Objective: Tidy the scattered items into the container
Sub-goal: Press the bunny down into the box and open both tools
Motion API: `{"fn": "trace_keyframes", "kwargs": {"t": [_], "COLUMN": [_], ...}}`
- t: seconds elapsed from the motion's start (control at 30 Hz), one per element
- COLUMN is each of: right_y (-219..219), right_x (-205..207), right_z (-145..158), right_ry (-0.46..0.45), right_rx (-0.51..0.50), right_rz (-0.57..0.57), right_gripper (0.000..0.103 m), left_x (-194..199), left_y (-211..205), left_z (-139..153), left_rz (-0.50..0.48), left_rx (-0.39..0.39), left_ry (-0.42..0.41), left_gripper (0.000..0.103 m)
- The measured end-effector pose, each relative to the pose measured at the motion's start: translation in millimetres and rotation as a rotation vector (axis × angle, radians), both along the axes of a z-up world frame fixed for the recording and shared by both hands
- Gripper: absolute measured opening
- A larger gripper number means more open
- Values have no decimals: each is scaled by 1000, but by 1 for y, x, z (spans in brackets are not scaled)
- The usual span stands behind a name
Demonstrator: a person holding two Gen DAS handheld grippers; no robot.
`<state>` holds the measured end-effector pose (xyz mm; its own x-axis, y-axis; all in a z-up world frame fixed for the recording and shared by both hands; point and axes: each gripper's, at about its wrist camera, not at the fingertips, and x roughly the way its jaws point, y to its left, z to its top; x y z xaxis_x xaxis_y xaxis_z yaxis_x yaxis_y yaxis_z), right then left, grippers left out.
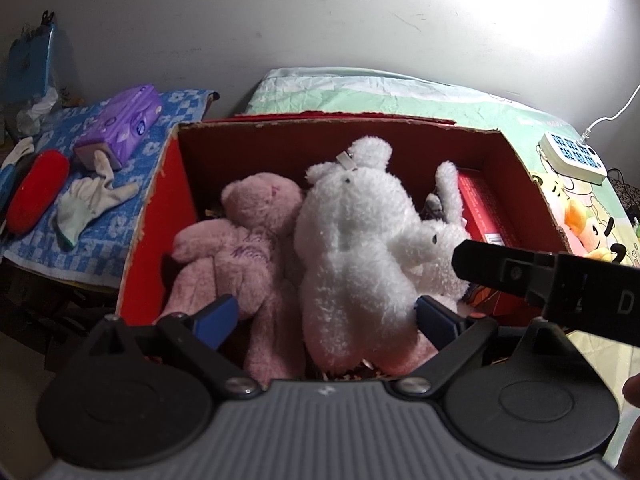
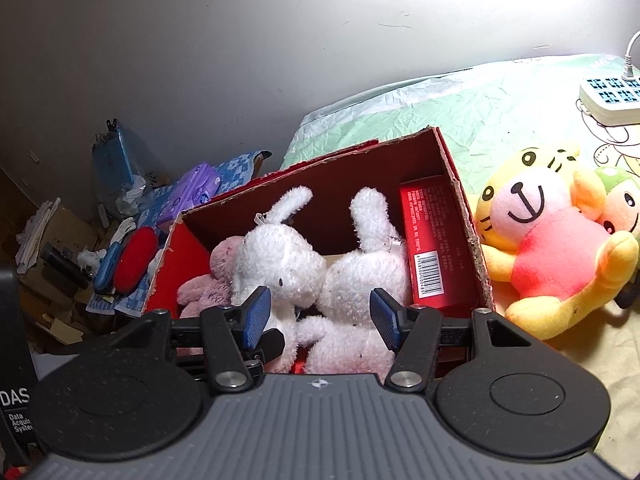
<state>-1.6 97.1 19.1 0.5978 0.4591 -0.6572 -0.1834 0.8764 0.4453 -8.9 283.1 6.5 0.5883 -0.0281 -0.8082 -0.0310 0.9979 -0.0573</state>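
A red cardboard box [image 1: 280, 140] stands on the bed. Inside it lie a pink teddy bear [image 1: 248, 240], a big white plush [image 1: 352, 240], a second white plush [image 1: 440, 240] and a red carton [image 1: 488, 216]. My left gripper [image 1: 326, 318] is open just above the box's near edge, with the big white plush lying between its blue pads, apart from both. My right gripper [image 2: 322, 316] is also open, over the two white plushes [image 2: 280, 260]. A yellow tiger plush [image 2: 548, 248] and a green-capped plush [image 2: 620, 200] lie on the bed to the right, outside the box [image 2: 468, 232].
A white power strip [image 2: 608, 98] with a cable lies at the back right of the bed. Left of the box a low stand with a blue cloth carries a purple tissue pack [image 1: 120, 128], a red case [image 1: 38, 190] and a glove [image 1: 92, 200]. A wall stands behind.
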Motion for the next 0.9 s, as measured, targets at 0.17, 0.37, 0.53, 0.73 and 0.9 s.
{"fn": "trace_keyframes", "kwargs": {"t": [0.17,0.37,0.53,0.73,0.9], "right_y": [-2,-2,1,-3,-11], "right_x": [-5,-11,-18,-23,-20], "right_z": [3,7,10,6,5], "right_ry": [-17,-45,-76,-78,-73], "right_rx": [-36,-68,-96,-83,-59], "right_rz": [-25,-34,-36,-30,-12], "right_gripper": [59,59,60,60,60], "left_x": [-2,-6,-9,-13,-16], "left_y": [-3,-7,-7,-13,-20], "left_z": [3,10,8,8,9], "left_rz": [1,-9,-16,-17,14], "left_rx": [15,25,13,44,79], "left_ry": [-14,-34,-28,-28,-21], "left_gripper": [97,100,99,100,99]}}
